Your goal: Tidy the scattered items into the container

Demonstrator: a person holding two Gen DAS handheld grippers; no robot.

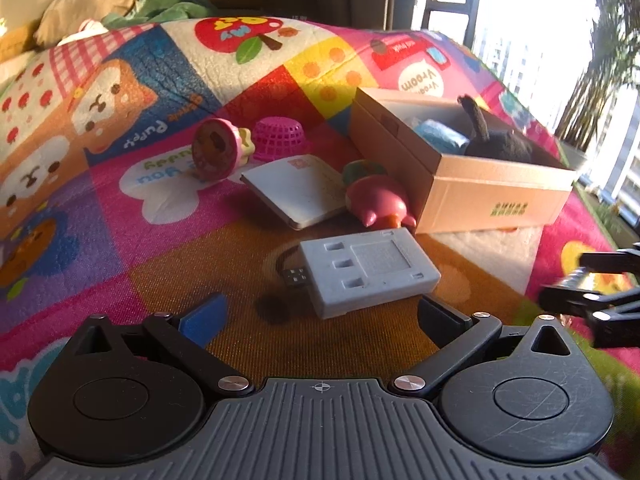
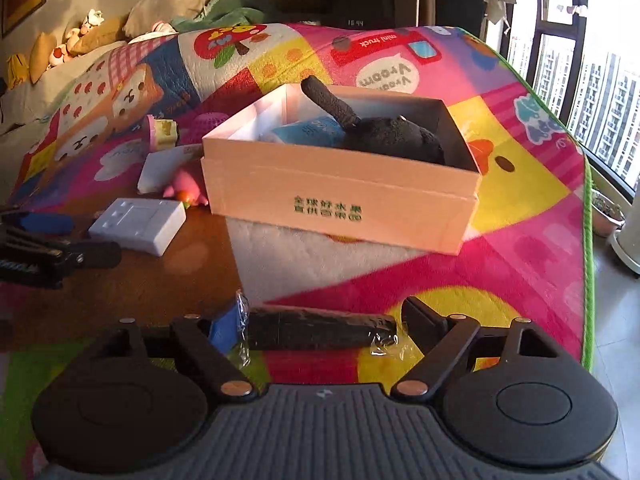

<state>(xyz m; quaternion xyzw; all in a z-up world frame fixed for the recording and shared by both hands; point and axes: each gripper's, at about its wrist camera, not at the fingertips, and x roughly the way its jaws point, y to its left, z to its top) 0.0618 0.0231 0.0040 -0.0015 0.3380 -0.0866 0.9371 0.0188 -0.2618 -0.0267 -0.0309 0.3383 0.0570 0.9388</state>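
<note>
Nearest, the right gripper [image 2: 320, 326] has its black, ridged arms spread either side of a long black bar in crinkly clear wrap [image 2: 320, 330] lying flat on the bright quilted play mat [image 2: 520, 240]; whether the pads press on its ends I cannot tell. The left gripper [image 1: 320, 314] stands spread and empty over a flat grey plastic block with a short cable [image 1: 370, 270]. Farther off, a white card [image 1: 298, 188], a glossy pink pig toy [image 1: 378, 200], a round stamp [image 1: 216, 148] and a pink mesh basket [image 1: 280, 136] lie left of the rectangular cardboard box [image 2: 340, 208], which holds a fuzzy black soft toy [image 2: 392, 136] and a blue packet [image 2: 308, 130].
</note>
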